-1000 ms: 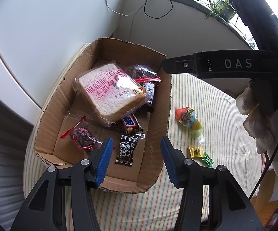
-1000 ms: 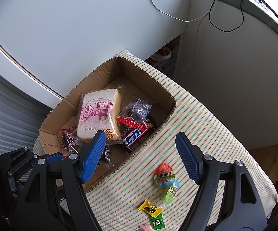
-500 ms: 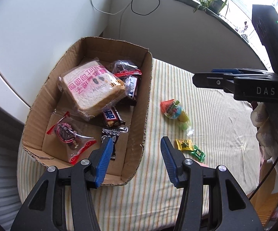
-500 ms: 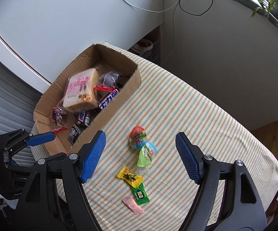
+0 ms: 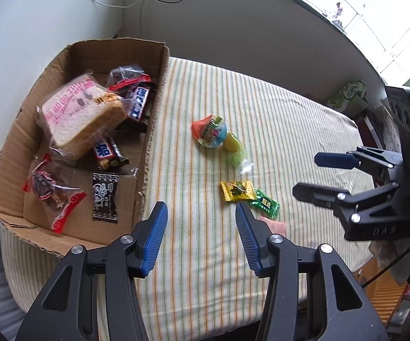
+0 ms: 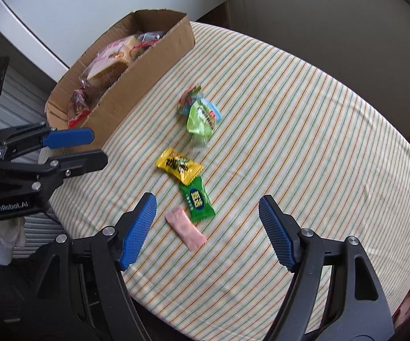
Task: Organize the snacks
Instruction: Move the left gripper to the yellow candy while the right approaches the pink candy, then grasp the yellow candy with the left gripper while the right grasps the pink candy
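A cardboard box (image 5: 151, 130) at the left holds a bread pack (image 5: 77, 116), chocolate bars (image 5: 139, 105) and other wrapped snacks. Loose on the striped cloth lie a round orange-and-blue snack (image 5: 210, 132), a lime jelly pack (image 6: 202, 119), a yellow candy (image 6: 179, 166), a green candy (image 6: 198, 200) and a pink candy (image 6: 186, 227). My left gripper (image 5: 200, 213) hovers beside the box's right wall; its jaws are closing with nothing between them. My right gripper (image 6: 207, 201) hangs open above the green and pink candies, touching neither.
The striped tablecloth (image 6: 304, 142) has bare room to the right of the candies and drops off at the near edge. Cables (image 5: 148, 0) hang on the wall behind the box. A green carton (image 5: 350, 93) sits beyond the far right corner.
Both grippers have swung away from above the box toward the loose candies on the cloth. The left jaws have narrowed a little. The right jaws stay equally wide.
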Demonstrator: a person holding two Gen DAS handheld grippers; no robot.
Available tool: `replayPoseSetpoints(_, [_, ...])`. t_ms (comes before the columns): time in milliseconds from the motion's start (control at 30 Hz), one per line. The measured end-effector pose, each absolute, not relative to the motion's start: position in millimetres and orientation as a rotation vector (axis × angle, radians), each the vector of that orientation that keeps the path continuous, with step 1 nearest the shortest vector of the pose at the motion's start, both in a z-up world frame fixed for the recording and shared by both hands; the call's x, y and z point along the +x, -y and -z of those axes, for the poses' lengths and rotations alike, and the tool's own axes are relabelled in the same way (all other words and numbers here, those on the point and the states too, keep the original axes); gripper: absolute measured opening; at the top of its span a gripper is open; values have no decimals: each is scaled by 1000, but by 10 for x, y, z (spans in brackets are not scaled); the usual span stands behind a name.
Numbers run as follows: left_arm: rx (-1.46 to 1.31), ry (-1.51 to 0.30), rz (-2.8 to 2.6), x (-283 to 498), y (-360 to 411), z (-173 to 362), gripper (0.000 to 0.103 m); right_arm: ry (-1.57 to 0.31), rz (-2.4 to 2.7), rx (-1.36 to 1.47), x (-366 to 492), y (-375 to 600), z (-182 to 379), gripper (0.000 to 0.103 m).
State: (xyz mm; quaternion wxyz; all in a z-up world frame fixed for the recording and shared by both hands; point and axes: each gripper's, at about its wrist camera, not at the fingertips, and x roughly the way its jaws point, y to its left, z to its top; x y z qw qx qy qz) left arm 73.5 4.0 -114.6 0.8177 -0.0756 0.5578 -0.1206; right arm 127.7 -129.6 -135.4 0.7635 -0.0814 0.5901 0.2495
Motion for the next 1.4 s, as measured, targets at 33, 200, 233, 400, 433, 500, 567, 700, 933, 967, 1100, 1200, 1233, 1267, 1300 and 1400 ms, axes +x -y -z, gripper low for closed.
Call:
replayPoseSetpoints(33, [-153, -1194, 270, 737, -13, 1161, 45, -1288, -554, -188, 1213, 1287, 1393, 77])
replayPoseSetpoints(200, [-116, -1233, 333, 818, 233, 1273, 42, -1323, -592, -200, 1042, 1256, 1577, 65])
replayPoseSetpoints(233, [-113, -1239, 345, 846, 279, 1298, 42, -1328, -593, -193, 1041, 1252, 1605, 63])
replayPoseSetpoints(400, [-85, -1267, 405, 987, 500, 1431, 38, -1338, -594, -152, 1046, 1296, 1703, 57])
replayPoseSetpoints(433, [-75, -1271, 417, 1005, 542, 1454, 37, -1338, -592, -147, 1045, 1308, 1718, 57])
replayPoseSetpoints(500, [-45, -1275, 441, 1034, 634, 1500, 36, -1339, -587, -143, 1043, 1303, 1748, 57])
replayPoseSetpoints(567, [-16, -1282, 449, 1067, 693, 1549, 36, -1340, -583, -132, 1037, 1310, 1762, 57])
replayPoseSetpoints(700, [83, -1276, 464, 1071, 775, 1606, 36, -1341, -573, -108, 1030, 1365, 1793, 57])
replayPoseSetpoints(933, [165, -1270, 419, 1114, 827, 1704, 36, -1341, -569, -108, 1063, 1403, 1838, 57])
replayPoseSetpoints(967, [172, -1268, 421, 1120, 833, 1709, 36, -1341, -571, -113, 1078, 1396, 1839, 57])
replayPoseSetpoints(1100, [188, -1262, 410, 1167, 854, 1712, 36, -1342, -581, -119, 1120, 1308, 1865, 57])
replayPoseSetpoints(1200, [192, -1258, 410, 1198, 871, 1699, 36, -1346, -593, -115, 1131, 1271, 1874, 55])
replayPoseSetpoints(1233, [199, -1261, 416, 1209, 884, 1712, 36, -1350, -592, -120, 1143, 1257, 1889, 51])
replayPoseSetpoints(1267, [212, -1256, 421, 1216, 907, 1720, 36, -1351, -590, -123, 1141, 1257, 1901, 50])
replayPoseSetpoints(1300, [227, -1249, 427, 1220, 927, 1722, 36, -1350, -592, -120, 1148, 1255, 1906, 50])
replayPoseSetpoints(1400, [246, -1240, 415, 1266, 1009, 1735, 32, -1353, -601, -111, 1155, 1215, 1926, 50])
